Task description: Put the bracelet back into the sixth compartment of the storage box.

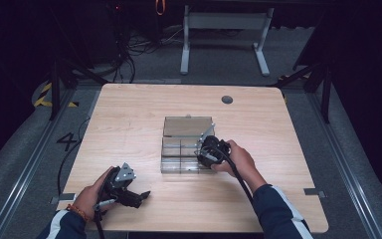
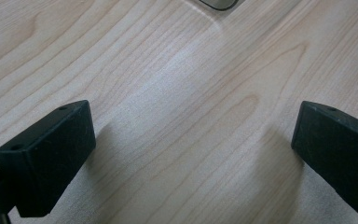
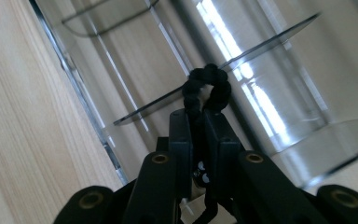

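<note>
A black braided cord [image 3: 205,88] is clenched in the right gripper [image 3: 200,122] over the clear divided box [image 1: 181,149] mid-worktop [image 1: 129,114]; the left gripper [image 2: 193,140] is held released near the front edge

Table [image 1: 129,124]: pale wood grain. On it, a clear, colourless divided box [image 1: 186,144]. Over the box, a black beaded loop [image 3: 205,86]. Both grippers black.

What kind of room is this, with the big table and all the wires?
Probably a lab or studio for recording hand tasks. A wooden table stands on grey carpet amid dark surroundings, cables trail on the floor behind it, and a person holds a gripper in each hand, left and right, by a clear plastic box.
</note>
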`<state>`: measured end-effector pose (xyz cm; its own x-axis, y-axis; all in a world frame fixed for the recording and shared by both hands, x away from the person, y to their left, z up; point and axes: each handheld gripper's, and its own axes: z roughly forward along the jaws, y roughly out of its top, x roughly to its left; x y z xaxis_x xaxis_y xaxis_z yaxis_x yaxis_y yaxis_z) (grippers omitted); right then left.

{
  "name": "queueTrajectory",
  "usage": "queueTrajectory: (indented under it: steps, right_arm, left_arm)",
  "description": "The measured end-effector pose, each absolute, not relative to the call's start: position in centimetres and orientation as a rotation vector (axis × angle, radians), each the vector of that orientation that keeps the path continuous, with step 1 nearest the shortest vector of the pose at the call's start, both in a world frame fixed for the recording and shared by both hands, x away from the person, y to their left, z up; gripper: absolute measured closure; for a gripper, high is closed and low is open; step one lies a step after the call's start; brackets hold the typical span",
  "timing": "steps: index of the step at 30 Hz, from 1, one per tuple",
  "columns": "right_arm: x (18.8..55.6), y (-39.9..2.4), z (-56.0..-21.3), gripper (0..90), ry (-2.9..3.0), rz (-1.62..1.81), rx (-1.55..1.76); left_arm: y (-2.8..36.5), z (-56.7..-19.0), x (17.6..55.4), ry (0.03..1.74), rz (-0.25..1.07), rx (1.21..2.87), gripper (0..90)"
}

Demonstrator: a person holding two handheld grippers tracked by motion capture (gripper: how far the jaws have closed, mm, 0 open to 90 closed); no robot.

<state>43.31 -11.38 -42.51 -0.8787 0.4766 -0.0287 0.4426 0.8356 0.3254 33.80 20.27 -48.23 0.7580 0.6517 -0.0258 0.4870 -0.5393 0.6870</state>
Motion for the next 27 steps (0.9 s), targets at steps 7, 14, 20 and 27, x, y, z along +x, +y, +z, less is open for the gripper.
queueTrajectory:
  steps: [7,14,20,27]
  right_arm:
    - [43.56,-11.62,-42.98,82.7,2.923,0.522,0.746]
    - [43.29,-11.58,-43.13,82.4,2.927,0.550,0.749]
    - [43.06,-11.73,-43.19,81.8,2.934,0.574,0.742]
    - [42.83,-11.96,-43.07,77.7,2.933,0.579,0.748]
  left_arm:
    - [20.28,-48.23,33.80,0.848,0.303,2.251,0.0]
    - [20.27,-48.23,33.80,0.848,0.304,2.251,0.0]
    - [20.27,-48.23,33.80,0.848,0.303,2.251,0.0]
    - [20.28,-48.22,33.80,0.848,0.304,2.251,0.0]
